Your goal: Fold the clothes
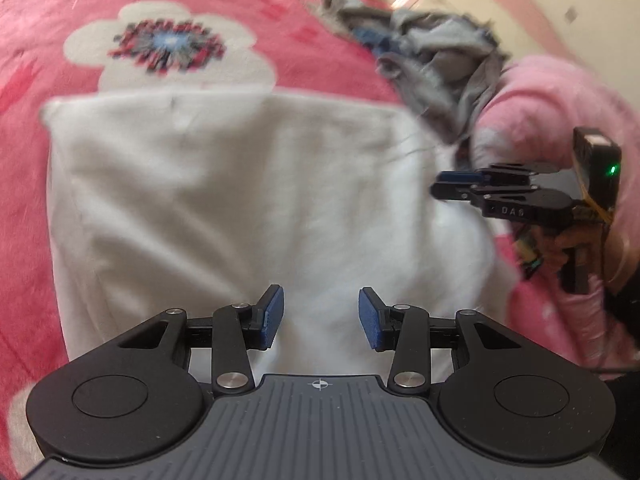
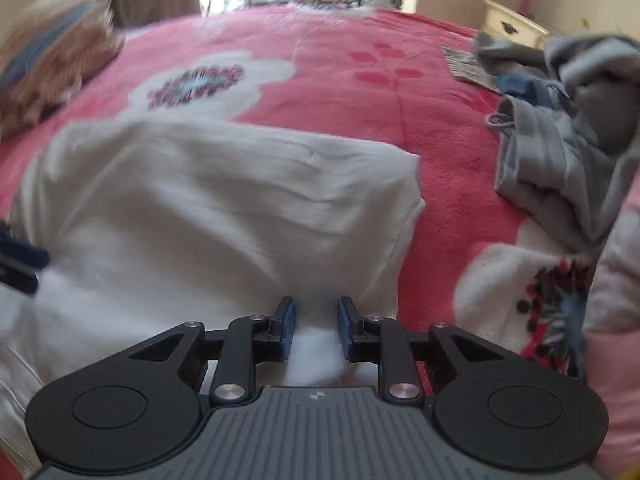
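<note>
A white garment [image 1: 248, 200] lies folded into a broad rectangle on the pink flowered blanket [image 1: 304, 40]. My left gripper [image 1: 321, 318] hovers over its near edge, open, with the blue pads [image 1: 274, 316] well apart and only flat cloth showing between them. My right gripper [image 2: 317, 330] is at the garment's [image 2: 224, 200] near right corner, its jaws narrow with a bunched fold of white cloth filling the gap from pad to pad. In the left wrist view the right gripper [image 1: 440, 186] reaches in from the right, held by a hand [image 1: 568, 244] in a pink sleeve.
A heap of grey clothes [image 2: 568, 140] with something blue in it lies on the blanket [image 2: 360, 92] to the right of the white garment. A brown and blue bundle [image 2: 52, 60] sits at the far left. A cream cabinet [image 2: 512, 24] stands beyond the bed.
</note>
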`<action>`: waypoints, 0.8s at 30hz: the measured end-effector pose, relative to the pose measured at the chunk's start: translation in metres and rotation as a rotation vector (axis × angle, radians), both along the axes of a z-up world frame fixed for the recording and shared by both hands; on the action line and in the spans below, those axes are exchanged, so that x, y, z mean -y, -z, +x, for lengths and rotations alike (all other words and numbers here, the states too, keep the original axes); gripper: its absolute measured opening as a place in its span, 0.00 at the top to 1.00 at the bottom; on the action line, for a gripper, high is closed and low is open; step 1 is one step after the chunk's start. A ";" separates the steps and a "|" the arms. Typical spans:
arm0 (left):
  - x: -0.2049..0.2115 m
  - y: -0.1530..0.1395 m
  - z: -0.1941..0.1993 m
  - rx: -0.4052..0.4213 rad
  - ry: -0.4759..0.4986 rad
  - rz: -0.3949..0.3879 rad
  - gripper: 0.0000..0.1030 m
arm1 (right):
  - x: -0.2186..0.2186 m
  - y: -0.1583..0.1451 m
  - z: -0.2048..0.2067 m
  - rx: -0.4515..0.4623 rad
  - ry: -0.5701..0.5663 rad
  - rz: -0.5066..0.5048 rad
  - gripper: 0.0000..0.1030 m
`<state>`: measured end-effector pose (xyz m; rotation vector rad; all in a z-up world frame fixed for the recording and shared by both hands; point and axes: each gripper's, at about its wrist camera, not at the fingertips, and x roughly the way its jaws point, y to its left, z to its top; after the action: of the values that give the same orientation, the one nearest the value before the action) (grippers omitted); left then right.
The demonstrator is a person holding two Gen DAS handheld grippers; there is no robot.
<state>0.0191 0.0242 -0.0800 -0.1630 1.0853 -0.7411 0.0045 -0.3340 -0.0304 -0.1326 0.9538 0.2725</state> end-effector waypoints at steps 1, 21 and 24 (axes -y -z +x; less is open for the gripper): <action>0.000 0.000 -0.002 0.013 -0.004 0.000 0.61 | 0.003 -0.007 -0.001 0.009 0.021 0.003 0.77; -0.042 -0.035 -0.070 0.045 -0.104 -0.003 0.59 | -0.028 -0.058 -0.073 -0.025 -0.158 0.002 0.73; -0.068 -0.050 -0.079 0.058 -0.148 -0.020 0.53 | -0.048 -0.080 -0.069 -0.006 -0.223 0.088 0.68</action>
<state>-0.0600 0.0925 -0.0301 -0.2345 0.9997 -0.6204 -0.0642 -0.2865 0.0496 -0.1578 0.9324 0.5193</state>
